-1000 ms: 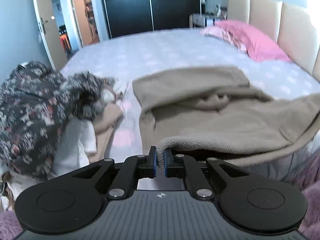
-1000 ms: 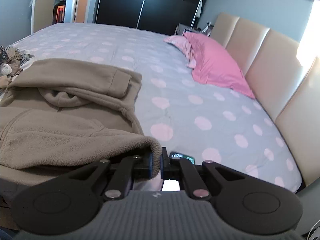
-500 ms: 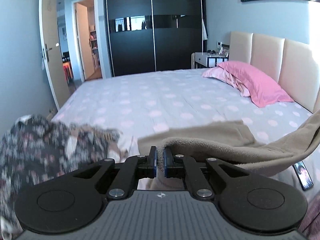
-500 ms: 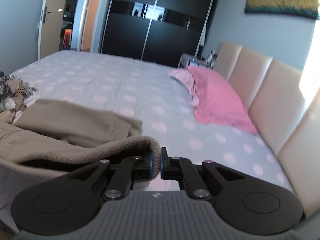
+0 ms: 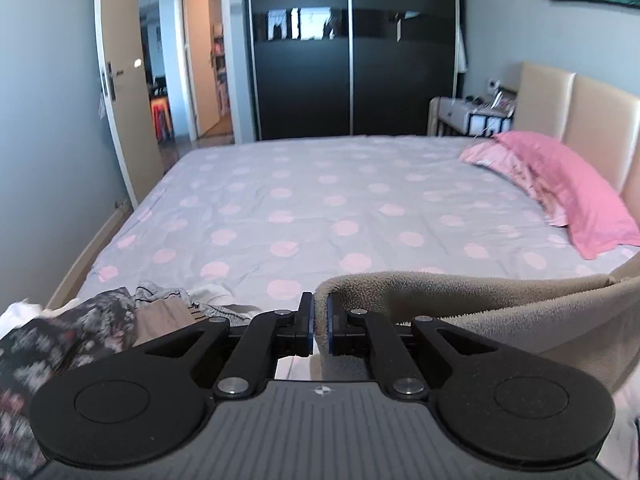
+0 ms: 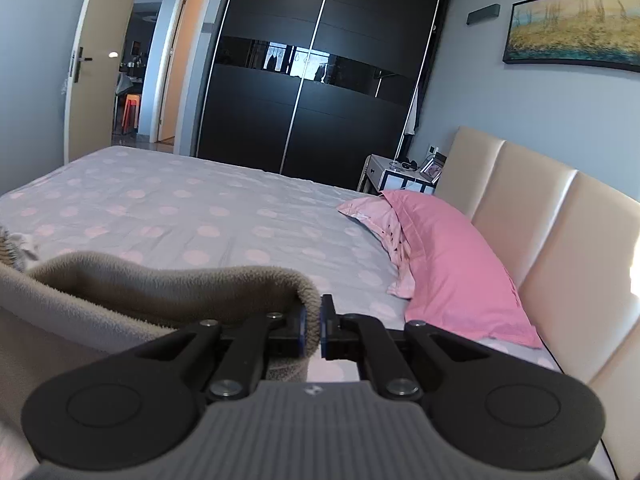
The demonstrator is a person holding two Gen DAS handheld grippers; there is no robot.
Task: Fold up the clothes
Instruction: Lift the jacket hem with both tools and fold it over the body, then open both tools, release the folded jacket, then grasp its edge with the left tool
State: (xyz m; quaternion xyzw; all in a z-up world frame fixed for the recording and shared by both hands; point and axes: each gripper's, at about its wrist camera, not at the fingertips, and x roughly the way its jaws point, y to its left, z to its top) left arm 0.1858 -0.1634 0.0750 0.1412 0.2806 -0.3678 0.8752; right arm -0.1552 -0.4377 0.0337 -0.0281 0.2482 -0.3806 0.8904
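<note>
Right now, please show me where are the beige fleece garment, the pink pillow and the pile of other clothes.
beige fleece garment (image 5: 500,300): left wrist view, on its lifted edge.
pink pillow (image 6: 452,264): right wrist view, on its top face.
pile of other clothes (image 5: 80,328): left wrist view, on the dark floral cloth.

two grippers are seen: the left gripper (image 5: 319,330) and the right gripper (image 6: 313,332). one beige fleece garment (image 5: 500,300) is counted, stretched between them. one bed (image 5: 320,208) is seen, with one padded headboard (image 6: 540,216). two pink pillows (image 6: 448,256) are counted, one on top of the other. one heap of mixed clothes (image 5: 80,332) is seen; its pieces cannot be counted. one black wardrobe (image 6: 312,92) with two sliding doors, one bedside table (image 6: 400,176) and one framed painting (image 6: 572,28) are counted.
</note>
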